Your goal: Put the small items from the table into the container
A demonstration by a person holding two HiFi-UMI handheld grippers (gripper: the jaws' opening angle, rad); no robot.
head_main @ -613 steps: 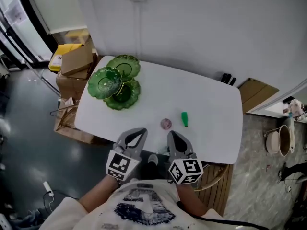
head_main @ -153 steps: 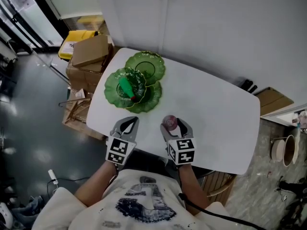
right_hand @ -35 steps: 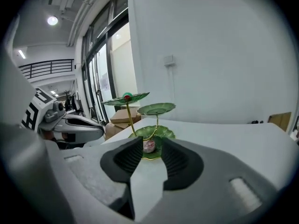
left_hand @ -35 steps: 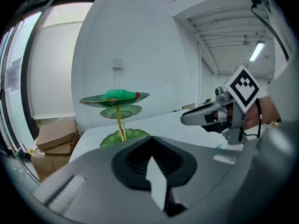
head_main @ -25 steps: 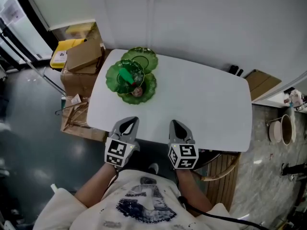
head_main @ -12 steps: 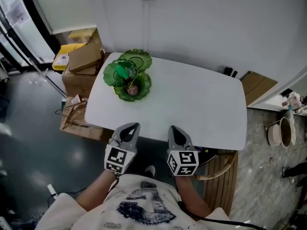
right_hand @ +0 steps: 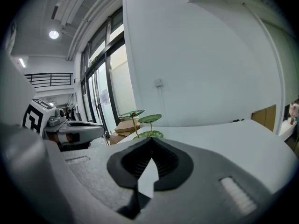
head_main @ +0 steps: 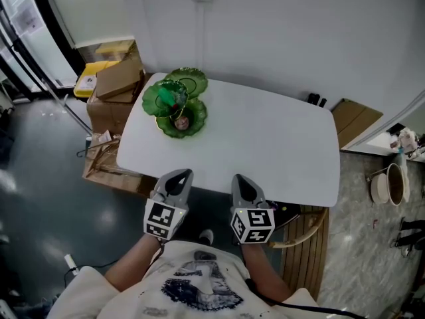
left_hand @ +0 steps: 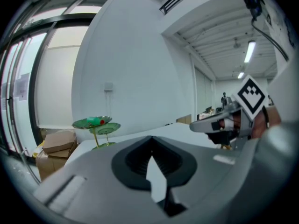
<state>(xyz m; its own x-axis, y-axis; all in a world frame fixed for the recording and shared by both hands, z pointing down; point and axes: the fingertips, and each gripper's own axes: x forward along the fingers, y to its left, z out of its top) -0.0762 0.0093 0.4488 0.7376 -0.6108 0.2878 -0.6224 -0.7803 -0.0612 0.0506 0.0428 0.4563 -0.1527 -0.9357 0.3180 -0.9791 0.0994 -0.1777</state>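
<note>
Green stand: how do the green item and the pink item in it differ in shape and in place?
The green item is long and lies on its side; the pink item is round. The green item rests on the highest plate, while the pink item sits on the low plate nearest the person. Both lie in the green stand and not on the table.

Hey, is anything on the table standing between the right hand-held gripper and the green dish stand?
Nothing visible. Only bare table lies between the right hand-held gripper, shut and empty, and the stand. The green item and the pink item already sit in its dishes.
</note>
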